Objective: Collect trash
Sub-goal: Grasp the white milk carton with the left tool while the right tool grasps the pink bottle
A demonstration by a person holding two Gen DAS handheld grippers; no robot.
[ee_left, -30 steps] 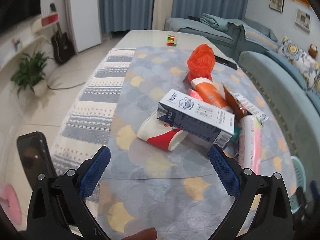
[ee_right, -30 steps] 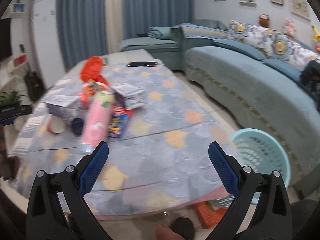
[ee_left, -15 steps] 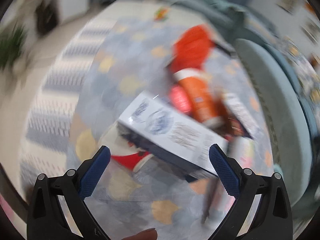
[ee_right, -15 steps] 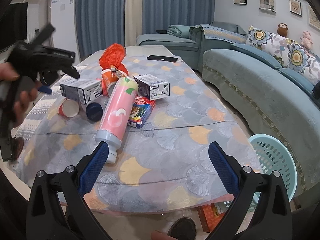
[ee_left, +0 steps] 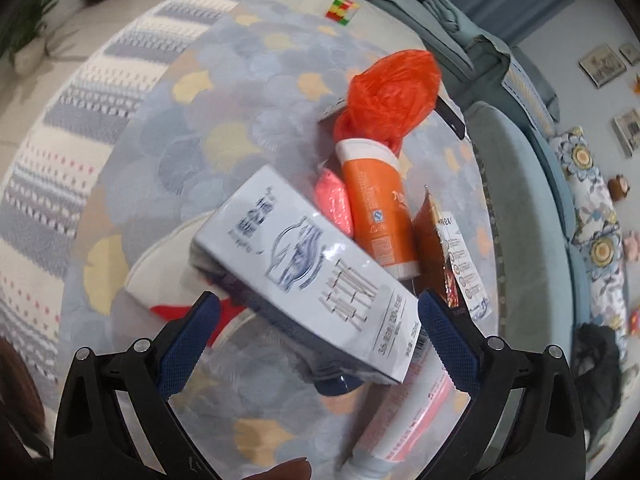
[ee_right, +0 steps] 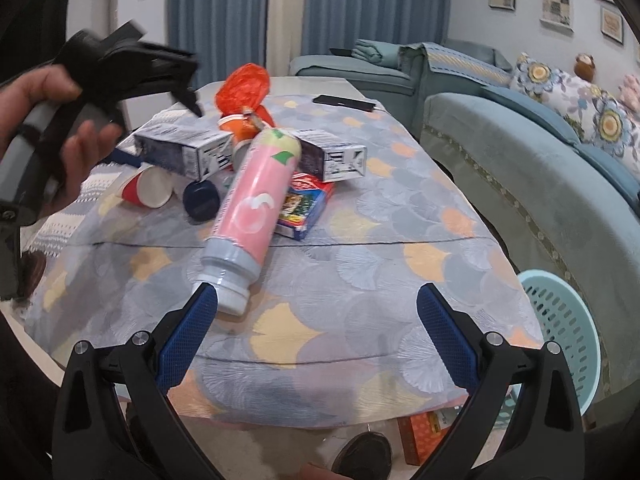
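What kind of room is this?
Most likely a living room in a home: a blue-green sofa with flowered cushions, long curtains, framed pictures on the wall, and a cloth-covered table.

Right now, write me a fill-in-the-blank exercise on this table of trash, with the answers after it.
1. The left gripper is open above the white and blue ____.
2. The pink bottle lies on its ____.
3. The laundry basket beside the table is light ____.
4. The crumpled plastic bag is ____ in colour.

Missing words: carton; side; blue; orange
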